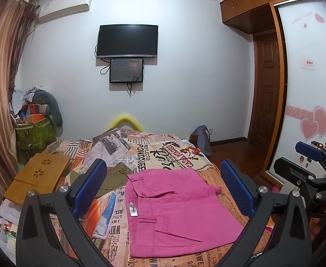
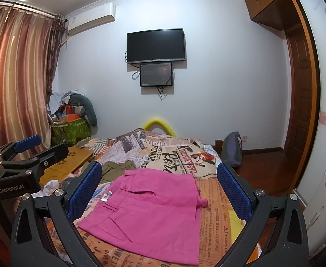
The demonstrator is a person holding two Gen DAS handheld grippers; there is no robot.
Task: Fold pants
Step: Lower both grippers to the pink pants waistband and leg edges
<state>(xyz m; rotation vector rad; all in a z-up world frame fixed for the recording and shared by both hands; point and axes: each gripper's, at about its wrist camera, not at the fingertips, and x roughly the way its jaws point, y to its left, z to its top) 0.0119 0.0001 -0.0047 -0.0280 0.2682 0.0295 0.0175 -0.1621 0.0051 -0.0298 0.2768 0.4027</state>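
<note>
Pink pants (image 1: 176, 209) look folded mid-bed (image 1: 216, 173); we hold left gripper (image 1: 163, 189) and right gripper (image 2: 159, 189) wide, empty. Next: check edges.

Folded pink pants (image 2: 149, 213) lie flat on a bed (image 2: 216, 202) covered in a newspaper-print spread, framed between the wide-apart blue-padded fingers of the right gripper (image 2: 159, 191), which holds nothing. The left gripper (image 2: 41, 148) shows at the left edge, above a wooden lap tray (image 2: 73, 162); whether its jaws are parted cannot be told. An olive garment (image 2: 116, 169) lies just beyond the pants. A television (image 2: 155, 45) hangs on the far wall, striped curtains (image 2: 18, 77) at left.
</note>
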